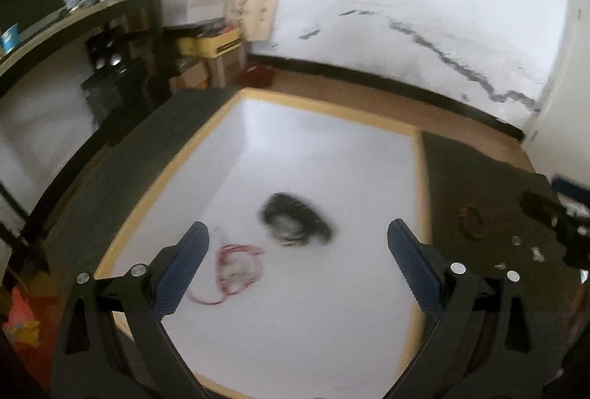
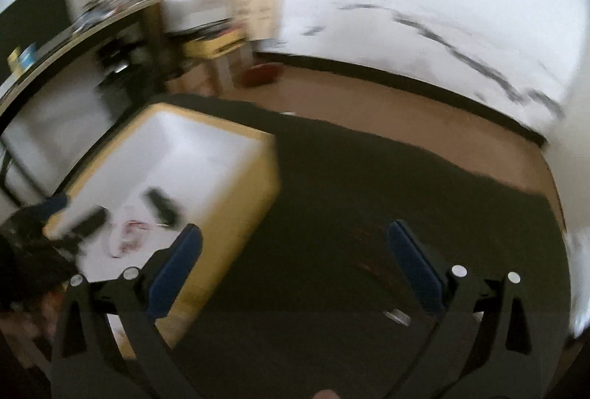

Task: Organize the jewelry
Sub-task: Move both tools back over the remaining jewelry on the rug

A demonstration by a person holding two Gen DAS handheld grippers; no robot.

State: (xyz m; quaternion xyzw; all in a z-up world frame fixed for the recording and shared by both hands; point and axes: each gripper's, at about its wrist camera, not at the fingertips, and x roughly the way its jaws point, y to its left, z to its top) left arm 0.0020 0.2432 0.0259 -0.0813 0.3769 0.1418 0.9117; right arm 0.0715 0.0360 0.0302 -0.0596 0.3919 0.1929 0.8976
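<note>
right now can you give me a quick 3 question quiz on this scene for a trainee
1. True or false: the left tongs are shut on the red cord necklace.
2. Which piece lies on the white tray with the pale wooden rim? A) the dark beaded bracelet coil B) the brown ring-shaped bracelet C) the small silvery pieces
3. Fill in: the right tongs hover over the dark ____ beside the tray.

Key: 1 false, both tongs are open and empty. 2 A; the others lie on the dark mat. 3 mat.
</note>
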